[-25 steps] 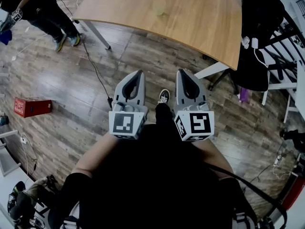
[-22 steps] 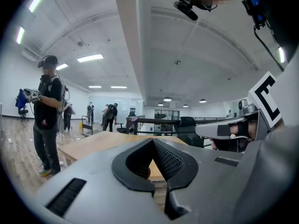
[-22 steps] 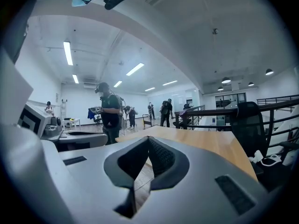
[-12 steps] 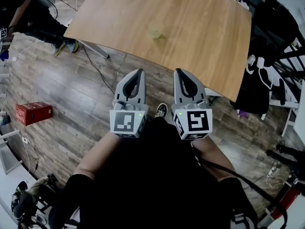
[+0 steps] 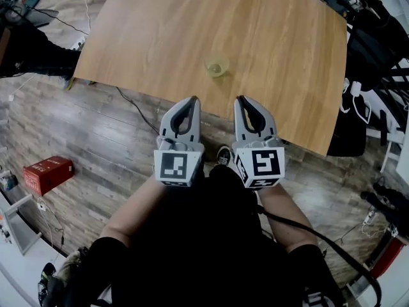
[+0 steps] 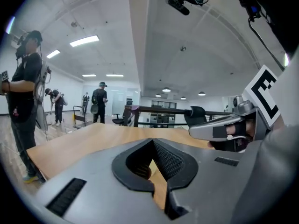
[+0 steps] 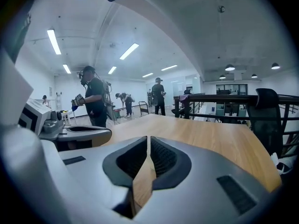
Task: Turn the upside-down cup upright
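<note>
Table (image 5: 160, 37): light wooden top, seen from above.
Cup (image 5: 216, 66): small, translucent yellow-green; it stands on the table, well in from the near edge and about midway along it. Which way up it is I cannot tell.
Left gripper (image 5: 189, 101): jaws pressed together with nothing between them; its tip is at the table's near edge, well short of the cup.
Right gripper (image 5: 243, 100): jaws likewise closed and empty; its tip is over the table's near edge, just beside the left gripper.
Red box (image 5: 48, 173): on the floor, left of the table.
</note>
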`<state>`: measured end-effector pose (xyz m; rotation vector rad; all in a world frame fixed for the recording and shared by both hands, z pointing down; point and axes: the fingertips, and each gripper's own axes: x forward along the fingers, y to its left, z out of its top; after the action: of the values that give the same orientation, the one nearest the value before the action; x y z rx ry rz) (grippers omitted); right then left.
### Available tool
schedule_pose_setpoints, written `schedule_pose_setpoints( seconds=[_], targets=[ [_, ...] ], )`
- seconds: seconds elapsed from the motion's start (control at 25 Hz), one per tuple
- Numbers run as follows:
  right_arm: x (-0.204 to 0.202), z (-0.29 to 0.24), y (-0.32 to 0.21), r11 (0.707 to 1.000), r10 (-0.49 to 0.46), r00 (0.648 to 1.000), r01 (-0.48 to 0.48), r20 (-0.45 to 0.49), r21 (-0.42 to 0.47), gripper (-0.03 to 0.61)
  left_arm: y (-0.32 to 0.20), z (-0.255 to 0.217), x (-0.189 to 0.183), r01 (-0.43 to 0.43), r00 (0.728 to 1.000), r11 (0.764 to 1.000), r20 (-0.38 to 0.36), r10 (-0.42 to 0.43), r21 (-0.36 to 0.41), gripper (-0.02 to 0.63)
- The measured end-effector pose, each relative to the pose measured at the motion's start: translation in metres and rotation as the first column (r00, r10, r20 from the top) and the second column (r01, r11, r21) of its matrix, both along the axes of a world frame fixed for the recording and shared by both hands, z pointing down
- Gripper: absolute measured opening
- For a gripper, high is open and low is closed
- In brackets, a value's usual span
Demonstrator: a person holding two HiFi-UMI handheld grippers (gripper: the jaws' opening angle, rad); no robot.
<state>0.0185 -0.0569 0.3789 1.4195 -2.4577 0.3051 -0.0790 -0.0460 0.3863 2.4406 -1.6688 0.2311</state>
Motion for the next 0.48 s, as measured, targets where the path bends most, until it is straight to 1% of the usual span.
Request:
schedule_pose_setpoints(
  seconds=[0.16, 0.28, 0.32, 0.36, 0.4, 0.44, 0.48],
  targets=[
    [-0.009, 0.038, -0.039, 0.999, 0.004, 1.0, -0.003, 0.009, -0.037, 0.015, -0.042, 0.042, -0.006, -0.051, 0.999, 0.998, 0.016, 0.052, -0.034, -0.004],
    [-0.015, 0.067, -0.063, 0.998, -0.014, 1.0, 0.015, 0.012, -0.062, 0.017, -0.072, 0.075, -0.006, -0.064, 0.997, 0.997, 0.032, 0.066, -0.053, -0.004],
    [-0.019, 0.078, -0.071, 0.997, -0.03, 0.999, 0.031, 0.015, -0.073, 0.036, -0.081, 0.085, -0.007, -0.055, 0.998, 0.997, 0.028, 0.057, -0.061, -0.005],
    [-0.023, 0.088, -0.077, 0.995, -0.053, 0.998, 0.054, 0.021, -0.087, 0.088, -0.09, 0.095, -0.008, -0.041, 0.999, 0.997, 0.019, 0.042, -0.071, -0.003],
    [-0.027, 0.098, -0.082, 0.992, -0.079, 0.996, 0.081, 0.028, -0.1, 0.153, -0.096, 0.105, -0.009, -0.027, 1.0, 0.996, 0.01, 0.028, -0.081, -0.004],
    [-0.03, 0.106, -0.086, 0.989, -0.105, 0.994, 0.108, 0.033, -0.106, 0.196, -0.102, 0.114, -0.009, -0.016, 1.0, 0.996, 0.004, 0.016, -0.088, -0.005],
    [-0.033, 0.113, -0.091, 0.986, -0.126, 0.991, 0.129, 0.034, -0.106, 0.224, -0.107, 0.123, -0.009, -0.006, 1.0, 0.996, -0.001, 0.006, -0.094, -0.004]
  ],
)
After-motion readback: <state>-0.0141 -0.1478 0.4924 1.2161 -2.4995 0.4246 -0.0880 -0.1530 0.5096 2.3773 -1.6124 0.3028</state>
